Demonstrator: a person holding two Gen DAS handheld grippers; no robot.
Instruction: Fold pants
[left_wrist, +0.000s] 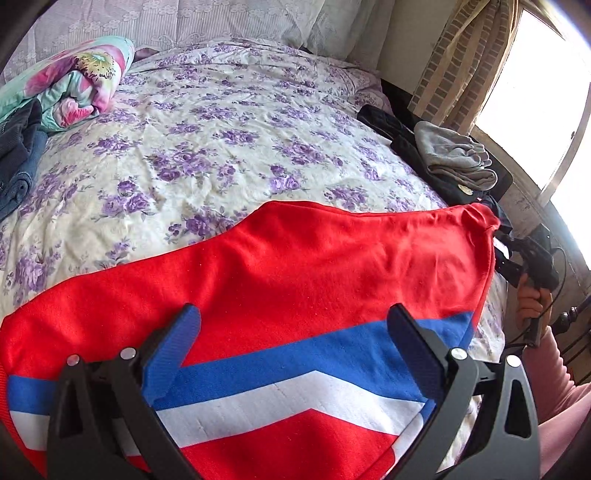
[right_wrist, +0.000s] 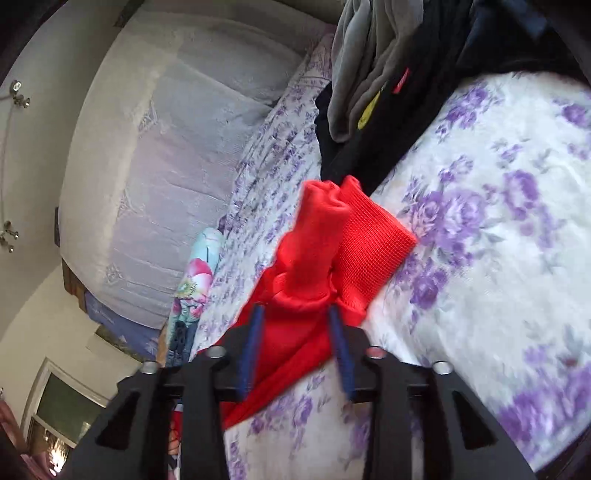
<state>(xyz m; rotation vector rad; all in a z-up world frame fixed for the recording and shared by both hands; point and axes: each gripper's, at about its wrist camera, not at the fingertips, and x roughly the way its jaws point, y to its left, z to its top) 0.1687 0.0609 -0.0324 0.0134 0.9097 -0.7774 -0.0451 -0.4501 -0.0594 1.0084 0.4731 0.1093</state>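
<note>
Red pants (left_wrist: 295, 266) with blue and white chevron stripes lie spread across the near part of the floral bed sheet (left_wrist: 229, 122). My left gripper (left_wrist: 295, 317) is open and hovers just above the striped part, holding nothing. My right gripper (right_wrist: 297, 314) has its fingers partly closed around a bunched red corner of the pants (right_wrist: 317, 243) near the ribbed waistband, lifted a little off the sheet. The right gripper also shows in the left wrist view (left_wrist: 524, 254) at the pants' far right corner.
A pile of grey and black clothes (left_wrist: 447, 155) lies at the bed's right edge, close to the held corner. A flowered bundle (left_wrist: 77, 85) and dark blue clothes (left_wrist: 18, 162) lie at the far left. Pillows (left_wrist: 229, 22) are at the head.
</note>
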